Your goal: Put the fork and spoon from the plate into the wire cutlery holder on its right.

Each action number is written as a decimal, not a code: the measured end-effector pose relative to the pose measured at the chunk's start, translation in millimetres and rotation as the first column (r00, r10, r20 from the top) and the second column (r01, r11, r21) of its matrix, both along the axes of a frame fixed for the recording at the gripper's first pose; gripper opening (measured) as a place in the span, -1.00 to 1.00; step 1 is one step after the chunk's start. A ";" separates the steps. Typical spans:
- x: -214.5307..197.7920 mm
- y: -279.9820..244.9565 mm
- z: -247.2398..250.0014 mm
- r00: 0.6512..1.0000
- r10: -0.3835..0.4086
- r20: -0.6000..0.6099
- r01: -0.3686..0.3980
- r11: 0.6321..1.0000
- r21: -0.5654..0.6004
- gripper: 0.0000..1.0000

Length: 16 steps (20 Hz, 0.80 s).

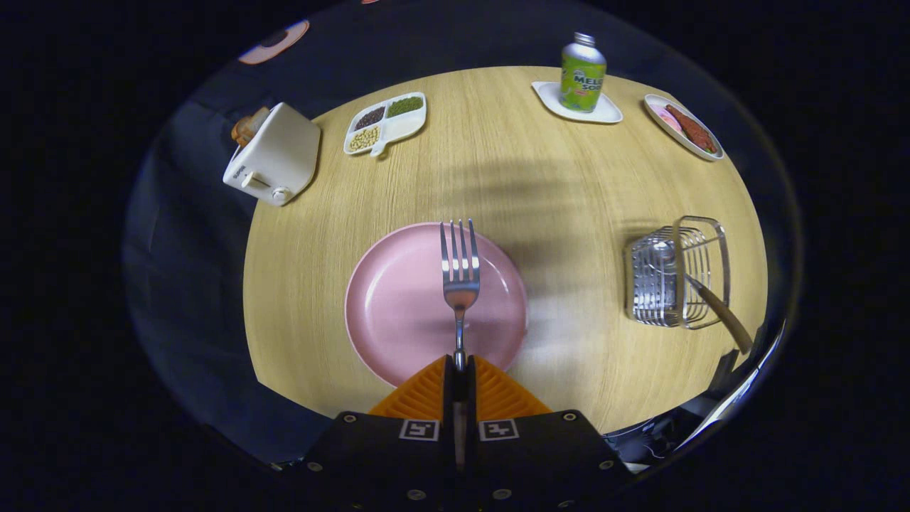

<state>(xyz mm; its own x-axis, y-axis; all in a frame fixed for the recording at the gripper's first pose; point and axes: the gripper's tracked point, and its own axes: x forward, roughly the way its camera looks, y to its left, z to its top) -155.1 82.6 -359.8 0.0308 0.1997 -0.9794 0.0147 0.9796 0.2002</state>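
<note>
You've got the silver metal fork (460, 274) clamped by its handle between the two fingers of your gripper (460, 366), both pads pressed on it, tines pointing straight ahead. The fork sits over the round pink plate (398, 306), whether lifted or touching I can't tell. The plate lies on the round light wooden table (498, 163), just ahead of the fingers.

To the right of the plate, well apart, stands the chrome wire cutlery holder (675, 274); a brown-handled utensil (725, 316) leans out of it, handle sticking out toward the table edge, its head hidden, so I can't tell if it's the spoon.

Beyond the plate to the left: a white divided dish of beans (387, 122), and further left a cream toaster (274, 156) holding toast. Beyond the plate to the right: a green bottle (582, 73) on a white coaster (604, 114), then a white oval dish with meat slices (684, 126) near the far edge.
</note>
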 end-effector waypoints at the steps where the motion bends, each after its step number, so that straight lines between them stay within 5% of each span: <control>1: -0.7 -17.7 5.7 1.000 -0.011 0.006 0.011 1.000 -0.009 -0.88; 7: -2.2 -105.7 18.5 0.998 -0.060 -0.001 0.059 0.995 -0.082 -0.88; 16: -0.1 -163.3 10.2 0.995 -0.026 -0.097 0.011 0.989 -0.148 -0.88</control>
